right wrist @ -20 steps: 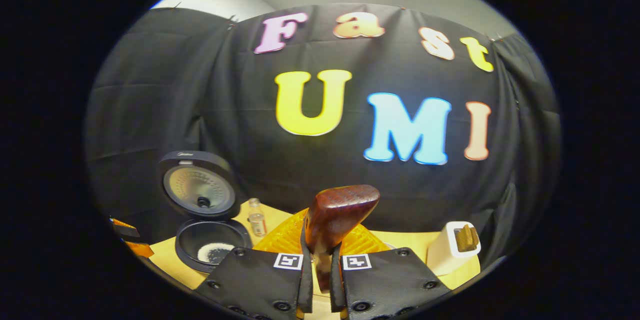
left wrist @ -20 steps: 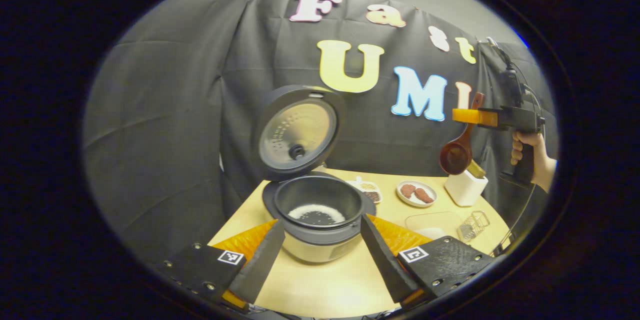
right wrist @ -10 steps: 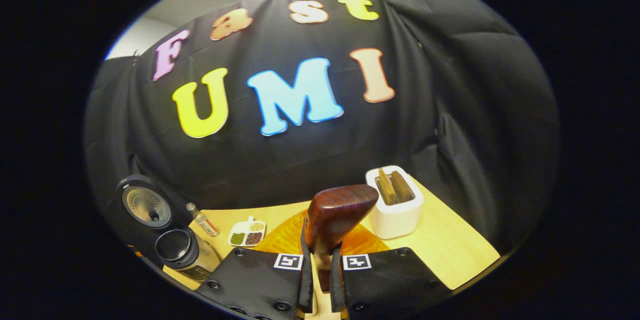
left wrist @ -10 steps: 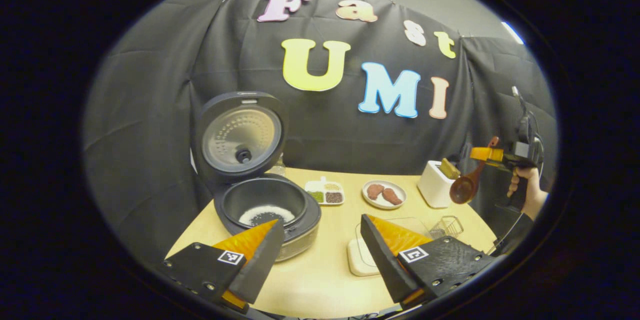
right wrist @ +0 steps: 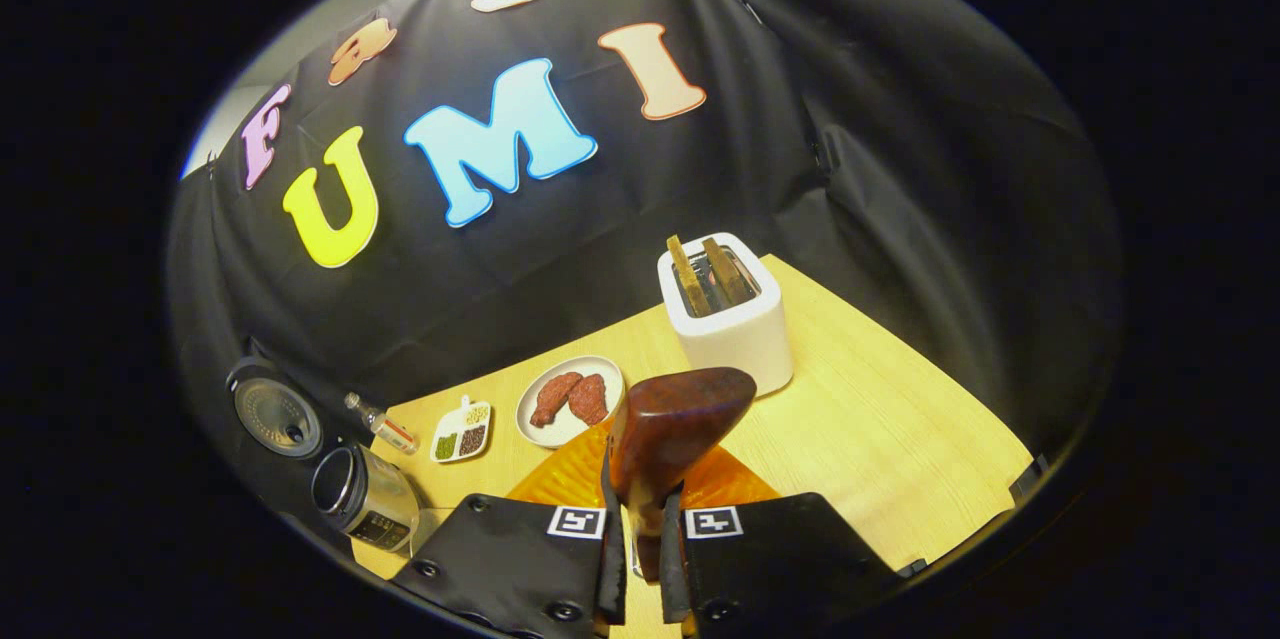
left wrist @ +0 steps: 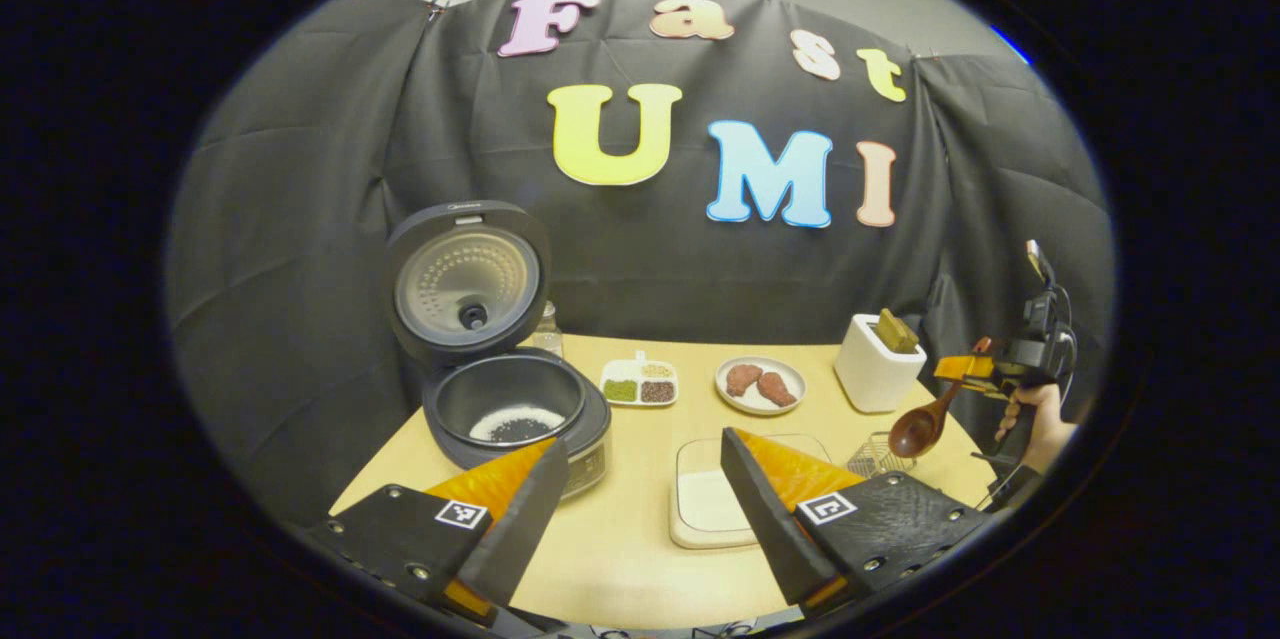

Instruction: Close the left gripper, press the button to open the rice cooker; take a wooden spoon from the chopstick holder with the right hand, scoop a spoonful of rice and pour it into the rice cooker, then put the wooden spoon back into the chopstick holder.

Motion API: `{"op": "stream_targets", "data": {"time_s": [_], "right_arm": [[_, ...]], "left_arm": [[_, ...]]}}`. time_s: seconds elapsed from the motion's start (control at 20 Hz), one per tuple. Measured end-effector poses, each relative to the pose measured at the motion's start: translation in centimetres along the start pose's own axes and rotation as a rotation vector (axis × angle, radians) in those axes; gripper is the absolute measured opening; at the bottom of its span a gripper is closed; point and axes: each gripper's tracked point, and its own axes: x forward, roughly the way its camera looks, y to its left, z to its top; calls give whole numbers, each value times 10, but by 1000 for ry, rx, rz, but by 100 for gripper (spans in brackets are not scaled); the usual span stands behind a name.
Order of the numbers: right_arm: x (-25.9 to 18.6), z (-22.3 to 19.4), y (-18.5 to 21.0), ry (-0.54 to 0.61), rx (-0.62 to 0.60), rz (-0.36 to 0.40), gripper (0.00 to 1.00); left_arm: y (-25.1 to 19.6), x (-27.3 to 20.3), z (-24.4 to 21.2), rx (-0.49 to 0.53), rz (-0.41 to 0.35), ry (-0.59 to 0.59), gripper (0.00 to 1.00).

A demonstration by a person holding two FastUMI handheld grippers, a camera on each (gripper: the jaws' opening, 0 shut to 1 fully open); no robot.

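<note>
- wooden spoon [left wrist: 921, 425] is lower than 1 s ago, now beside the chopstick holder [left wrist: 876, 365], above the table [left wrist: 640, 539].
- Spoon tilted: bowl down, handle up toward right gripper [right wrist: 640, 559], which is clamped on it.
- left gripper [left wrist: 640, 509]: fingers apart, holding nothing.
- rice cooker [left wrist: 515, 409]: lid up.
</note>
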Motion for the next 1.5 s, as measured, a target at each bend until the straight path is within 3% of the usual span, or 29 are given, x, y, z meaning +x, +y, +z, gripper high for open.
{"op": "stream_targets", "data": {"time_s": [0.25, 0.35, 0.4, 0.55, 0.6, 0.7, 0.8, 0.9, 0.95, 1.05, 1.1, 1.15, 1.5], "right_arm": [[21, -22, -4, 56, -5, 32, 18], [28, -30, -7, 72, -17, 30, 14], [31, -35, -7, 91, -26, 38, 21], [32, -40, -3, 104, -53, 62, 19], [31, -39, -1, 101, -54, 76, 48], [30, -38, -4, 89, -67, 60, 97], [16, -28, -14, 42, -107, 33, 98], [0, -23, -21, 7, -162, 18, 92], [-8, -23, -24, -4, -187, 8, 98], [-26, -21, -29, -27, -228, -2, 98], [-33, -20, -31, -39, -249, -12, 92], [-42, -19, -33, -52, -269, -28, 98], [-87, -14, -10, -172, -348, -115, 98]], "left_arm": [[-10, -26, -9, -11, 79, 4, 96], [-9, -38, -18, -15, 112, 11, 96], [-7, -44, -23, -22, 126, 19, 96], [-2, -58, -38, -64, 159, 36, 96], [1, -60, -40, -81, 171, 38, 96], [8, -61, -46, -118, 191, 46, 96], [20, -61, -42, -133, 206, 36, 96], [37, -56, -27, -118, 225, 9, 96], [45, -53, -19, -111, 232, -4, 96], [64, -43, 2, -102, 239, -33, 96], [74, -37, 14, -99, 242, -50, 96], [85, -32, 27, -95, 246, -65, 96], [154, 18, 135, -57, 209, -193, 99]]}}
